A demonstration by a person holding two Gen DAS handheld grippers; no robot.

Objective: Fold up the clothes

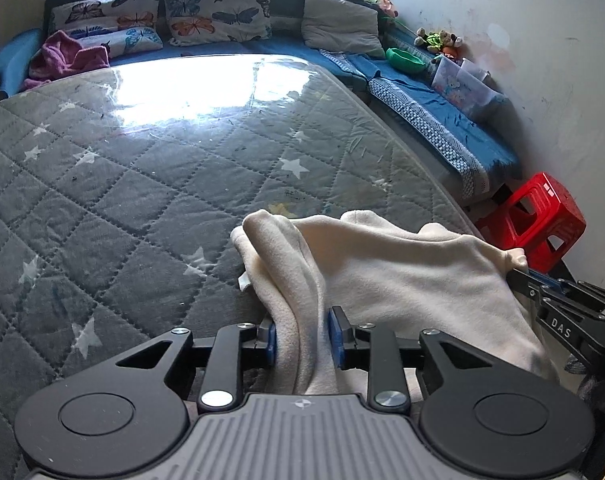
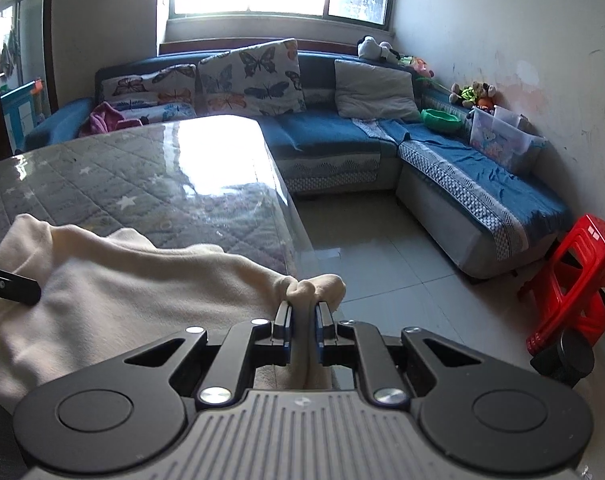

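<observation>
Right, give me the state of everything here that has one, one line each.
Left gripper: shut on a bunched fold of the cream garment.
Right gripper: shut on a gathered corner of the garment.
Cream garment: crumpled, held up at two points, far end resting on the table.
Table: quilted star cover under a clear glossy sheet.
Purple cloth: heaped, unfolded, on the sofa.
Red stool: upright on the floor.
</observation>
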